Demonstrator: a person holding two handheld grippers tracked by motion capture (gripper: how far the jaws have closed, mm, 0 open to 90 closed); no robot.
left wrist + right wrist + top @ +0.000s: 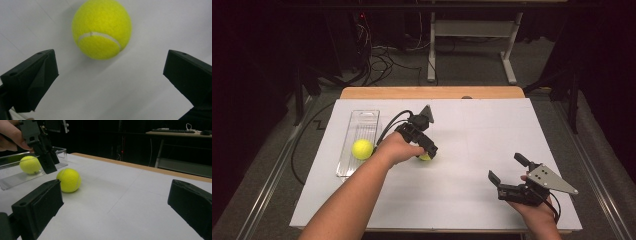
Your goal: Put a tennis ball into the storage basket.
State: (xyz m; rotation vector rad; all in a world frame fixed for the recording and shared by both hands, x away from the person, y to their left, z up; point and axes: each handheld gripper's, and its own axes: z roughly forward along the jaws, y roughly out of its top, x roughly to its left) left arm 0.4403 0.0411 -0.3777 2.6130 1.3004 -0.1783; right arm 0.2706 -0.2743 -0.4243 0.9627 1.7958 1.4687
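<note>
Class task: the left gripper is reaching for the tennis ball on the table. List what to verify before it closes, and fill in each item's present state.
1. Left gripper jaws open wide enough for the tennis ball on the table: ok.
2. Ball between the jaws: not ok; in the left gripper view it lies beyond the tips.
3. Ball free of other things: ok.
4. Clear tray has room beside the tennis ball in the tray: ok.
5. Right gripper out of the way, open, near the table's right edge: ok.
</note>
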